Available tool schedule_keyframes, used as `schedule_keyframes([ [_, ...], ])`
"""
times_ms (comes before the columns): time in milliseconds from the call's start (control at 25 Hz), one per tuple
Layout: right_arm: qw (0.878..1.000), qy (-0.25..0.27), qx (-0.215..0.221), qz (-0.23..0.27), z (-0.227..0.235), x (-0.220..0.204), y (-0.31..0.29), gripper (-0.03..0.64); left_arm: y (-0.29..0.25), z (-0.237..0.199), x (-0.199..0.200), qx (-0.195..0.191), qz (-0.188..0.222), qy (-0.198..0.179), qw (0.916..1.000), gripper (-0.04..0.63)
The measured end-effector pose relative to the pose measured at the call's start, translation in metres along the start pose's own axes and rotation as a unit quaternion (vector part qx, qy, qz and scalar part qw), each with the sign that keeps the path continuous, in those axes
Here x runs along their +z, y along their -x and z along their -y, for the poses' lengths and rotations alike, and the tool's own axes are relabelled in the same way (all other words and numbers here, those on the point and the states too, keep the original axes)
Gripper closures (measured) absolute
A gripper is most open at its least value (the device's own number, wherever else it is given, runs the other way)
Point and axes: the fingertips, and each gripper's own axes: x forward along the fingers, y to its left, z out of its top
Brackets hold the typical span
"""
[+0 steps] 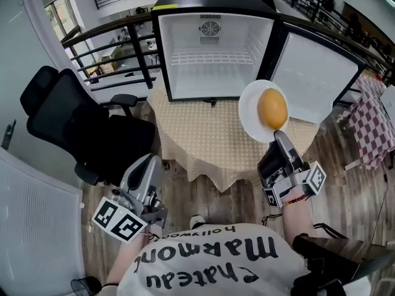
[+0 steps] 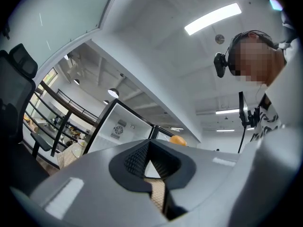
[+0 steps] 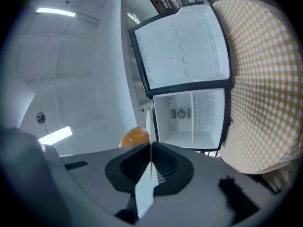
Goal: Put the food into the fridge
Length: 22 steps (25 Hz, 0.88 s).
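A round orange-yellow piece of food lies on a white plate. My right gripper is shut on the plate's near rim and holds it above the table, in front of the open mini fridge. The right gripper view shows the plate edge-on between the jaws of the right gripper, with the food beside it. The fridge interior looks empty. My left gripper hangs low at the left, off the table, shut with nothing in it. From the left gripper the fridge shows ahead.
The fridge door swings open to the right. The fridge stands on a table with a beige checked cloth. A black office chair stands left of the table. A red checked cloth is at the right, railings behind.
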Motion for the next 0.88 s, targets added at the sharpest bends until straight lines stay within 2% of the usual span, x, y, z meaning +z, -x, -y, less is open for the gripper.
schedule_keyframes([
  [160, 0.999, 0.018, -0.016, 0.030, 0.009, -0.001, -0.021, 0.589, -0.014, -0.030, 0.011, -0.035, -0.010, -0.004, 0.9993, 0.589],
  [280, 0.998, 0.023, -0.044, 0.047, 0.020, -0.001, -0.033, 0.590, -0.025, -0.049, 0.018, -0.057, -0.019, -0.006, 0.9982, 0.589],
  [440, 0.995, 0.023, -0.075, 0.060, 0.037, -0.004, -0.046, 0.589, -0.043, -0.070, 0.022, -0.076, -0.026, 0.007, 0.9968, 0.589],
  [720, 0.992, 0.029, -0.099, 0.068, 0.062, 0.006, -0.072, 0.589, -0.085, -0.077, 0.015, -0.116, -0.049, 0.018, 0.9919, 0.589],
  [880, 0.991, 0.027, -0.106, 0.075, 0.079, 0.022, -0.096, 0.589, -0.109, -0.086, 0.004, -0.123, -0.066, 0.032, 0.9896, 0.589],
])
